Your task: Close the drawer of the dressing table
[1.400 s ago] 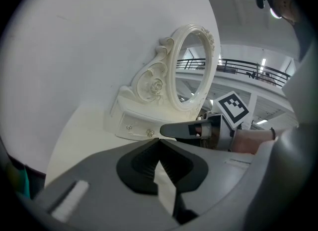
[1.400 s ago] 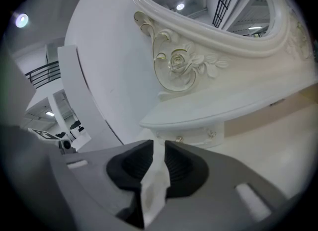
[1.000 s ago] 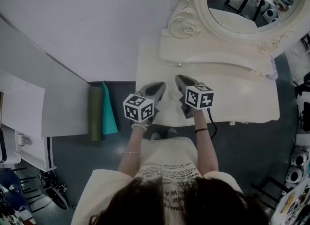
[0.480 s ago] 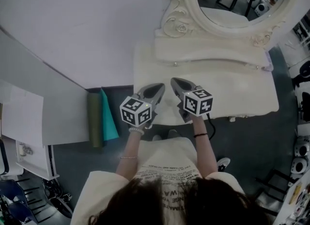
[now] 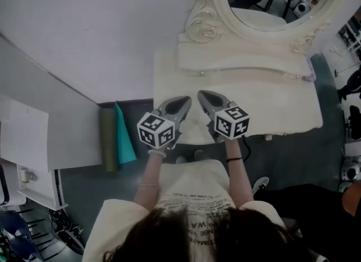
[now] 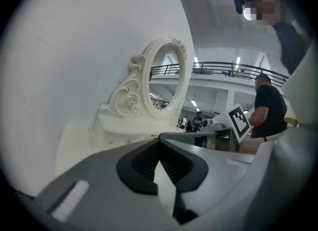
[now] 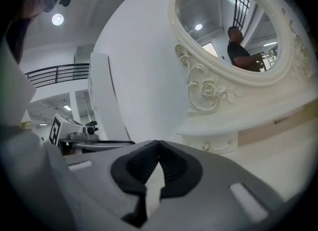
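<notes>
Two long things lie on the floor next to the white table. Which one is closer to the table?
The teal sheet. It lies between the olive-green roll and the side of the dressing table, so the roll is farther away.

Left hand-held gripper (image 5: 185, 100) and right (image 5: 202, 94) closed (empty).

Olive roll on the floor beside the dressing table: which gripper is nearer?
Left. The left gripper is to the right of the olive roll; the right gripper is farther right.
</notes>
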The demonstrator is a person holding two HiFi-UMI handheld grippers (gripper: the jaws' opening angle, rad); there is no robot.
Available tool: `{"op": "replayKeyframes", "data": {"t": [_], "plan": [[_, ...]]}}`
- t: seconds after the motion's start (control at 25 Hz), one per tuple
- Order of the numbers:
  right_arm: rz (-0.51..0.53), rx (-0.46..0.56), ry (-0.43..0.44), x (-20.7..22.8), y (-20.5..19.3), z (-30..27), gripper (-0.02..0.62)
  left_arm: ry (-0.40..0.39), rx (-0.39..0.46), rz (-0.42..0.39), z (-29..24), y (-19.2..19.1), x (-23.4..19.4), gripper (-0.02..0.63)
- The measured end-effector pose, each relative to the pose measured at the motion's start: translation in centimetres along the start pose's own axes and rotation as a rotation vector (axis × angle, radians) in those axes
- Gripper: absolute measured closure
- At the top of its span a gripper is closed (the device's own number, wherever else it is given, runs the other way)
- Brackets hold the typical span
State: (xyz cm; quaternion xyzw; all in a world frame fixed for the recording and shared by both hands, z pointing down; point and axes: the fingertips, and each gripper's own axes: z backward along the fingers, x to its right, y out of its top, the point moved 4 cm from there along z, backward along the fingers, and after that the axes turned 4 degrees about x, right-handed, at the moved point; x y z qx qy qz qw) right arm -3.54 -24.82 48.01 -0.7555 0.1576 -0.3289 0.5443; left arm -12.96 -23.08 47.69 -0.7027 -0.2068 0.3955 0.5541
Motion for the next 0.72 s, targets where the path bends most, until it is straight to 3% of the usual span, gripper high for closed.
{"op": "replayKeyframes", "data": {"t": [0.72], "plan": [[0.013,0.022,0.003,-0.30,-0.19,0.86,0.592,-0.025,-0.009,-0.019,-0.11,-0.28,0.50,0.606]]}}
